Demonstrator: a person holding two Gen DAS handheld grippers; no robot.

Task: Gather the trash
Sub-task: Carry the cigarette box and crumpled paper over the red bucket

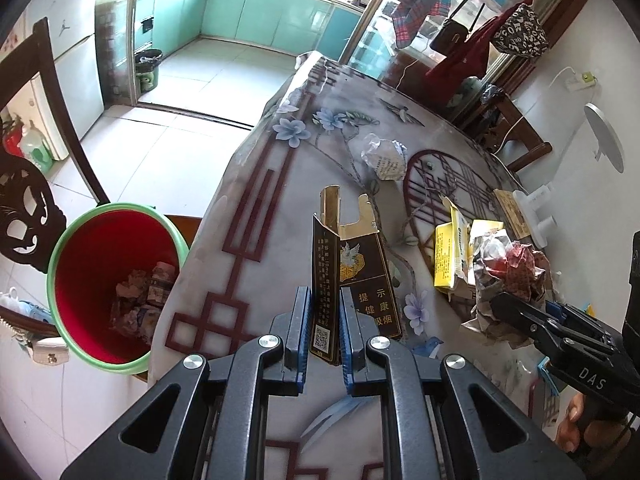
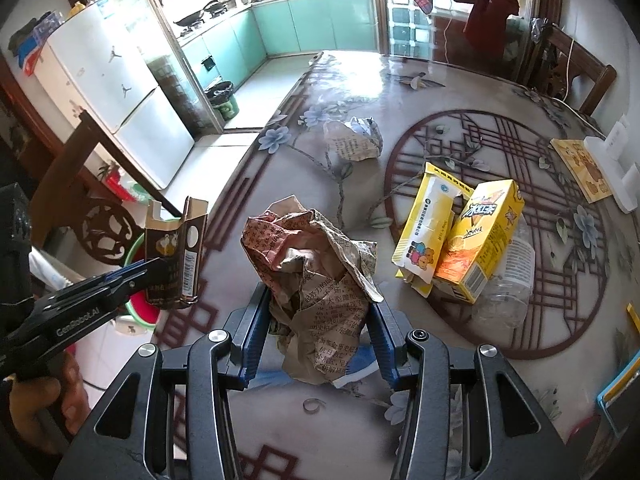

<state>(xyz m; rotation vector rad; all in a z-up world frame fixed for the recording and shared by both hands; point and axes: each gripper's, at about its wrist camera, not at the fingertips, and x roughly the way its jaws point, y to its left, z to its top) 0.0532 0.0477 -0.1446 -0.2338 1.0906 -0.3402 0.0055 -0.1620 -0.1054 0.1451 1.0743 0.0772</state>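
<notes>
My left gripper [image 1: 324, 320] is shut on an open black and gold cigarette box [image 1: 352, 264] and holds it above the table's left edge; the box also shows in the right wrist view [image 2: 176, 256]. My right gripper [image 2: 316, 320] is shut on a crumpled ball of printed paper [image 2: 320, 264] above the table; it also shows in the left wrist view [image 1: 508, 276]. A red bin with a green rim [image 1: 108, 284] stands on a chair left of the table and holds some trash.
On the flowered tablecloth [image 2: 400, 88] lie another crumpled paper [image 2: 356, 140], two yellow cartons [image 2: 460, 236], a clear plastic bottle [image 2: 508, 296] and a white holder [image 2: 616, 160]. Dark wooden chairs stand at the left and far right. A fridge [image 2: 120, 92] stands at the left.
</notes>
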